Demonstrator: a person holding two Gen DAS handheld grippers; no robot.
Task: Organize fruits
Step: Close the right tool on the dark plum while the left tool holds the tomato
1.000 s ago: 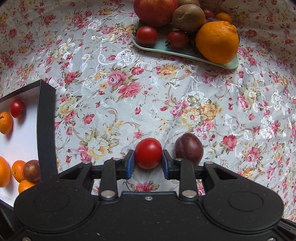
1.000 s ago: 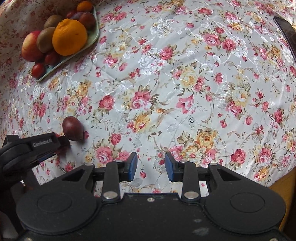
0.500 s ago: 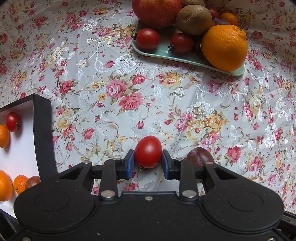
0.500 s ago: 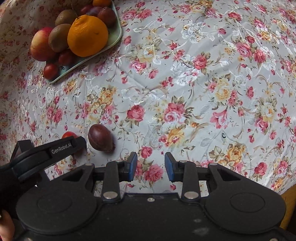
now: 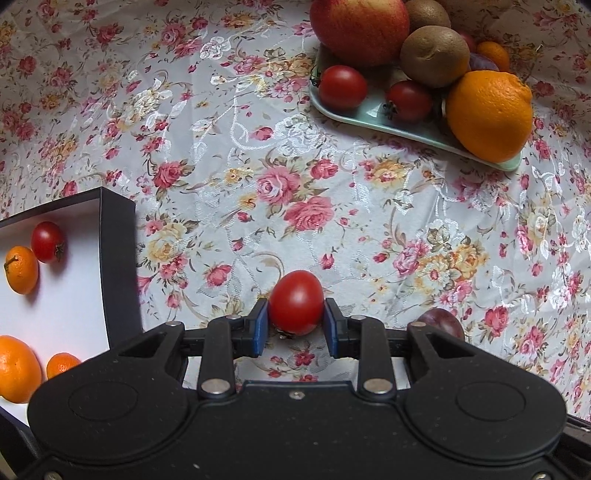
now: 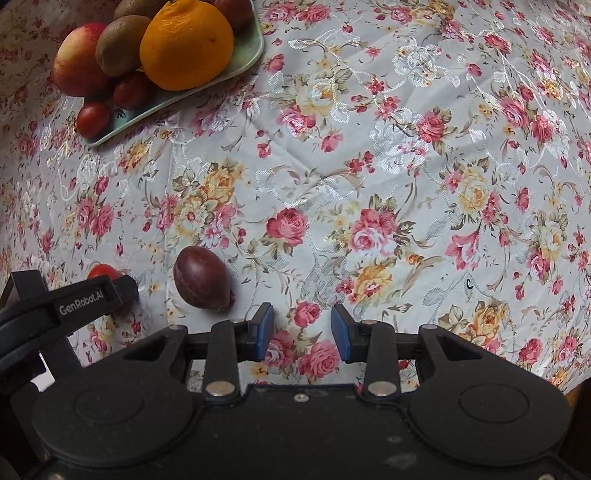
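**Operator:** Left wrist view, nearest first: my left gripper [image 5: 295, 326] has its blue fingers [image 5: 258, 326] pressed against both sides of a red tomato [image 5: 295, 301], so it is clamped on that fruit. The tomato sits low over the flowered cloth [image 5: 229, 147] on the counter; I cannot tell whether it touches the cloth.

**Observer:** And beside it?

**Operator:** Just to the right, partly hidden behind the gripper body, a dark purple passion fruit [image 5: 441, 321] lies on the cloth. To the left is a black-walled box [image 5: 118, 258] with a white floor, holding a small tomato [image 5: 47, 242] next to a mandarin [image 5: 21, 264], and nearer me a larger orange [image 5: 16, 369] with another small one [image 5: 62, 363].

**Observer:** Your right side?

**Operator:** From the right wrist view, my right gripper [image 6: 302, 332] has its fingers parted and holds nothing; only cloth shows between them. The passion fruit [image 6: 201, 278] lies just ahead and left of them.

**Observer:** Farther out?

**Operator:** A pale green tray [image 5: 373, 118] at the far end carries two tomatoes [image 5: 341, 86], a big orange [image 5: 489, 114], a kiwi [image 5: 434, 55] and an apple [image 5: 360, 27], piled together.
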